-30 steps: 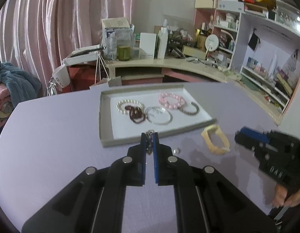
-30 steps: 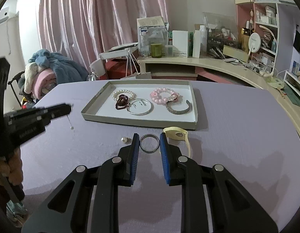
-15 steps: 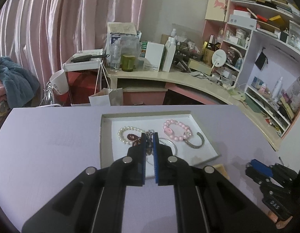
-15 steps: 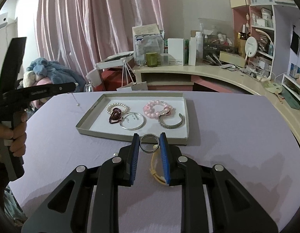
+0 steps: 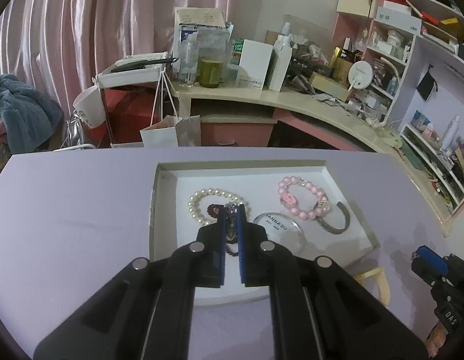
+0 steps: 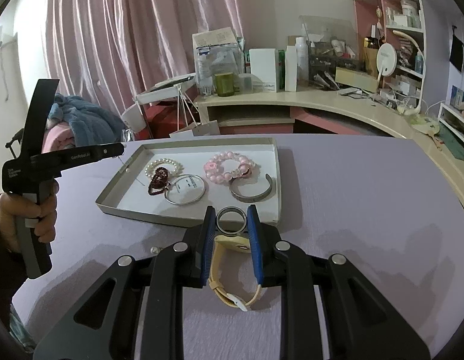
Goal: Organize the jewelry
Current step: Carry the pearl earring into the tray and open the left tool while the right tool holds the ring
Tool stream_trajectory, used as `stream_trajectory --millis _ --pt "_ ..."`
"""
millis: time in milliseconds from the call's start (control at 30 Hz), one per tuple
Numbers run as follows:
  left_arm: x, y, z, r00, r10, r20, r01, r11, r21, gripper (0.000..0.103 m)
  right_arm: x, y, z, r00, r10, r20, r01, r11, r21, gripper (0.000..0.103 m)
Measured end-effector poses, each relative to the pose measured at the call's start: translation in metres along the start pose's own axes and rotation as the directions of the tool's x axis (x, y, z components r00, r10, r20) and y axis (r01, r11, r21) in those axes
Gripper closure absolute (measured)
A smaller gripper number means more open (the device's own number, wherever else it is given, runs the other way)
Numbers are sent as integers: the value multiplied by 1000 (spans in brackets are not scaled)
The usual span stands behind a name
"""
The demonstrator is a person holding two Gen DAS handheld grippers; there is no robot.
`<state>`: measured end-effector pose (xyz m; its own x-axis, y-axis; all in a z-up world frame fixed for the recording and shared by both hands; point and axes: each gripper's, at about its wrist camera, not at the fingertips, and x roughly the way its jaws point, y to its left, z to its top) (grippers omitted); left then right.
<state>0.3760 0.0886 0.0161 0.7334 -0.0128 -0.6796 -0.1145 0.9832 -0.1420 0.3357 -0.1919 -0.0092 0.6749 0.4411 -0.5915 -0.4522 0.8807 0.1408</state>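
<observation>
A shallow grey tray [image 6: 121, 207] on the purple table holds a pearl bracelet [image 6: 164, 165], a dark red bracelet [image 6: 158, 181], a silver bangle [image 6: 187, 193], a pink bead bracelet [image 6: 229, 168] and a grey cuff [image 6: 253, 192]. My right gripper [image 6: 231, 220] is shut on a dark metal ring [image 6: 231, 220], held above the tray's near edge. A yellow watch [image 6: 232, 270] lies under it. My left gripper [image 5: 231, 216] hovers over the tray [image 5: 154, 210], shut on a small chain piece [image 5: 231, 231]; a thin chain hangs from its tip in the right wrist view [image 6: 119, 157].
A small pearl [image 6: 154, 250] lies on the table near the tray's front. Behind the table stand a cluttered desk [image 6: 292, 99], shelves [image 5: 427, 60] and a pink curtain [image 6: 127, 30]. Blankets [image 6: 79, 120] are piled at the left.
My left gripper has risen and moved forward over the tray with the chain piece. My right gripper has lifted the ring off the table to the tray's near edge.
</observation>
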Motion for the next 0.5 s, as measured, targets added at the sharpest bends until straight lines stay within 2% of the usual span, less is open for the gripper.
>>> stream_trajectory --millis 67,133,500 --pt "-2 2 -2 1000 7 9 -7 1000 5 88 2 0 0 1000 -1 -5 1 1000 0 80" --pt "-5 5 -4 1000 10 20 -10 1000 3 73 3 1 1 1000 -1 -8 1 1000 0 80" --pt "-48 36 -13 995 8 98 -2 998 -64 31 19 18 23 1000 5 3 -5 1000 -5 81"
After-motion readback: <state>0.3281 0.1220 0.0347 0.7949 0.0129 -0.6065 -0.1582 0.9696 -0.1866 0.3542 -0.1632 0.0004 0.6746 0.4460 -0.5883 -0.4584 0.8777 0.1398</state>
